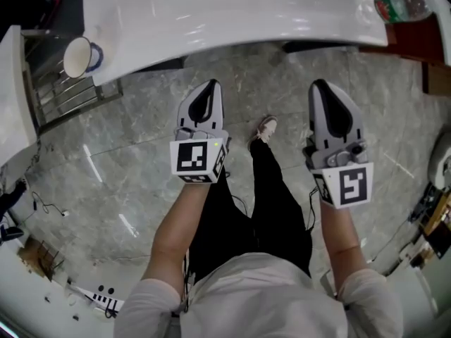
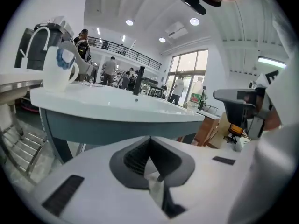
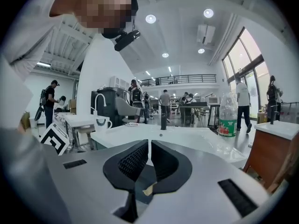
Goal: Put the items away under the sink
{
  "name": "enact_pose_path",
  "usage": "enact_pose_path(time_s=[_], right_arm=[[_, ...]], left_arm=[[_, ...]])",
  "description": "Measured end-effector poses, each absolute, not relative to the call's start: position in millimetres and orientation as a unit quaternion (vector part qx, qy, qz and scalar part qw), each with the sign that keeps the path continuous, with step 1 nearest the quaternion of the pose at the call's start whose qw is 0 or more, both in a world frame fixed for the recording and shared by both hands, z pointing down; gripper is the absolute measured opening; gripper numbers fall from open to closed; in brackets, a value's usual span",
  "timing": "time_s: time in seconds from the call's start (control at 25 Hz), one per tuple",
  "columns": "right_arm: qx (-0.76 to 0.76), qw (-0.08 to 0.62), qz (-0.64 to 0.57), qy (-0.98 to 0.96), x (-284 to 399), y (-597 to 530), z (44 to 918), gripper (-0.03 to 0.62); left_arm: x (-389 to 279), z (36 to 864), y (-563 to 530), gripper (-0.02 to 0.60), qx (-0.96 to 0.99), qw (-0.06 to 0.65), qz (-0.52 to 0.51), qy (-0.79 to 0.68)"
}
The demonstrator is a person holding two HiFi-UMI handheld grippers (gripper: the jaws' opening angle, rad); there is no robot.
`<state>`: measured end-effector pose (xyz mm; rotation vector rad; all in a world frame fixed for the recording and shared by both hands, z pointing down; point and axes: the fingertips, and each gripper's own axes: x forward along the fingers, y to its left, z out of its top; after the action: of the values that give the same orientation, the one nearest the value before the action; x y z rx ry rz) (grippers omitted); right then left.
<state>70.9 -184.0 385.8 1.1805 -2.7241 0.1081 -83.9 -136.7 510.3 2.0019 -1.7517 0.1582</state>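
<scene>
Ahead, mug (image 1: 79, 56) and bottle (image 1: 403, 5) flank the sink (image 1: 211, 13).

We see a white mug (image 1: 77, 57) with a blue mark standing upright at the left end of the white sink (image 1: 211, 16). A clear plastic bottle (image 1: 403, 5) with a red-and-green label stands upright by its right end, well apart from the mug.

White sink counter (image 1: 211, 13), mug (image 1: 79, 56), plastic bottle (image 1: 402, 5)

Grey left gripper (image 1: 208, 84), grey right gripper (image 1: 319, 84), black trousers (image 1: 276, 204)
</scene>
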Motion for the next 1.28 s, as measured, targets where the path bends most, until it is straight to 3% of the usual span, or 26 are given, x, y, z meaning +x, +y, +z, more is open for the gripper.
enact_pose_path(time_s=[0.72, 1.28], right_arm=[[0.367, 0.061, 0.019, -0.928, 108, -171, 268, 0.043], [0.354, -0.008, -0.003, -0.935, 136, -169, 188, 0.043]], left_arm=[[-74, 329, -108, 0.003, 0.738, 0.146, 0.045, -0.657], [-71, 242, -98, 0.003, 0.722, 0.099, 0.028, -0.684]])
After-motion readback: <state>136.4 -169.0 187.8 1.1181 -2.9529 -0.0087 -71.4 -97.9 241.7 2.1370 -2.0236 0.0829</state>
